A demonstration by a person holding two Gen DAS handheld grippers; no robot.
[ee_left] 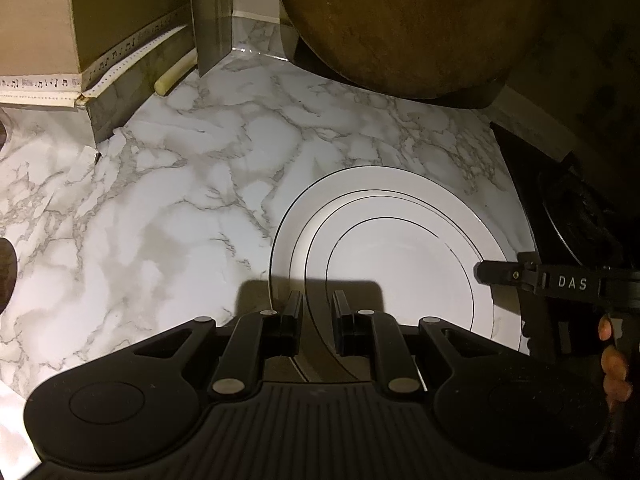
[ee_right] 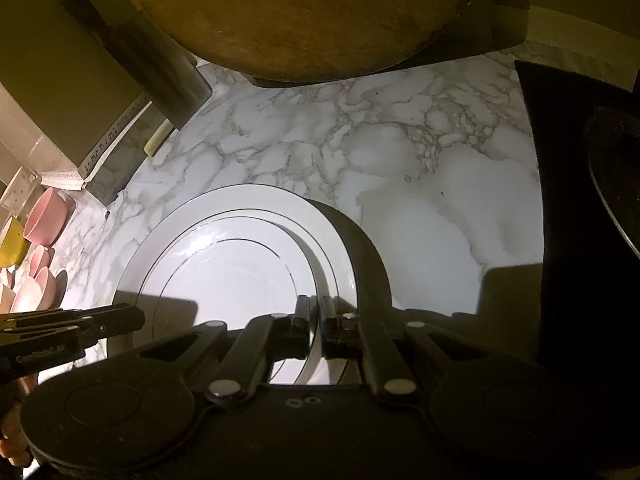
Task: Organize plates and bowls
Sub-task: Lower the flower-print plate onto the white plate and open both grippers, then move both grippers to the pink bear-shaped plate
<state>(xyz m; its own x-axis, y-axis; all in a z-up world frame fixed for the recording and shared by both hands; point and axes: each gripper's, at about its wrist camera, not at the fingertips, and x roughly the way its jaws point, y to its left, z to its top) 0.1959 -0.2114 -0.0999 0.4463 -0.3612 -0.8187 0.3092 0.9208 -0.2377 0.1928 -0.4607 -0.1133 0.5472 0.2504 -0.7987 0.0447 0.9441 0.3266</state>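
Note:
A stack of nested white plates (ee_left: 400, 264) with thin black rims lies on the marble counter (ee_left: 160, 208). My left gripper (ee_left: 318, 300) is shut on the near left rim, which runs between its fingers. My right gripper (ee_right: 316, 304) is shut on the opposite rim of the plates (ee_right: 224, 272). Each gripper shows in the other's view: the right gripper (ee_left: 486, 272) at the stack's right edge, the left gripper (ee_right: 138, 318) at its left edge. A dark shadow lies beside the stack's right side. Pink bowls (ee_right: 46, 216) and a yellow bowl (ee_right: 12, 244) sit far left.
A big round wooden board (ee_left: 412, 20) leans at the back above the counter. A black stove top (ee_left: 560, 208) borders the counter on the right. A beige box (ee_left: 40, 20) and a metal upright (ee_left: 208, 16) stand at the back left.

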